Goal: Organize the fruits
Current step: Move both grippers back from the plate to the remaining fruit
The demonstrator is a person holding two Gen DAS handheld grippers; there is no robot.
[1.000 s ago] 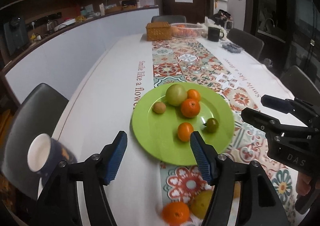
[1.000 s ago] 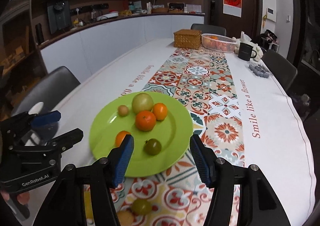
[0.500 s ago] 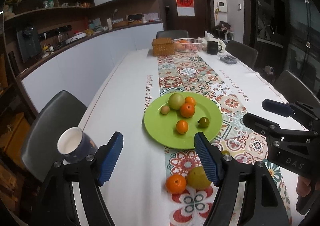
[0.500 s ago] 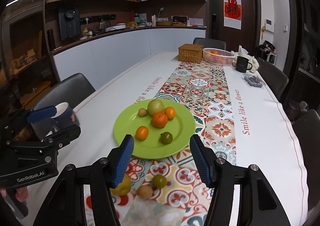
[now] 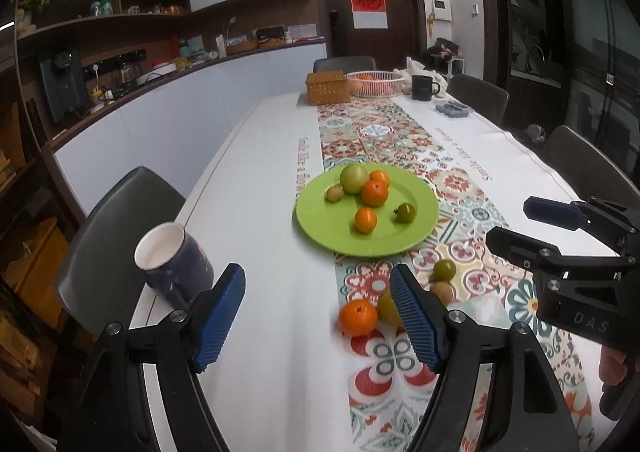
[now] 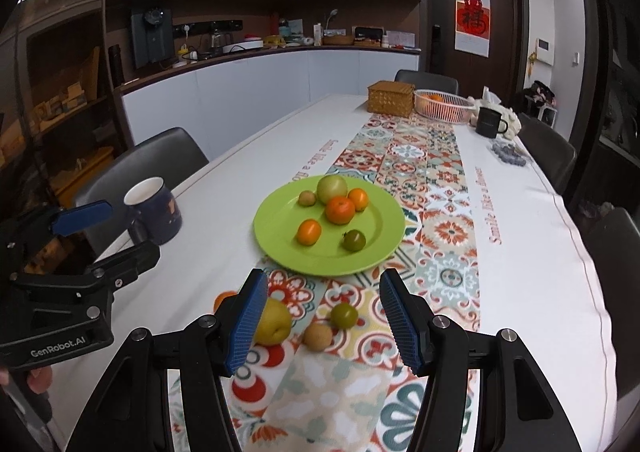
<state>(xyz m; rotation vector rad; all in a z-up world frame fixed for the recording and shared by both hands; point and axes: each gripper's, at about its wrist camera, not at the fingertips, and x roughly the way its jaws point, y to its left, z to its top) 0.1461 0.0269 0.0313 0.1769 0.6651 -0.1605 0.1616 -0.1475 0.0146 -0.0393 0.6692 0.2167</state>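
On the counter (image 6: 240,179) mid-runner we see the green plate (image 6: 372,252) holding six fruits: a pale green apple (image 6: 332,188) at the far side, two oranges (image 6: 340,210) just beside it, a small brown fruit (image 6: 307,197) to its left, another orange (image 6: 309,232) and a dark green tomato (image 6: 354,240) nearer us; four more fruits lie off the plate on the patterned runner (image 6: 404,155), near side: an orange (image 5: 358,317) touching a yellow pear (image 6: 274,322), then a brown fruit (image 6: 318,336) and a green tomato (image 6: 344,315) to the right; our left gripper (image 5: 316,316) is released, jaws wide, nothing between them, above the near counter; our right gripper (image 6: 324,318) is likewise spread and empty, framing the loose fruits; a dark blue mug (image 5: 174,264) stands at the near left edge.
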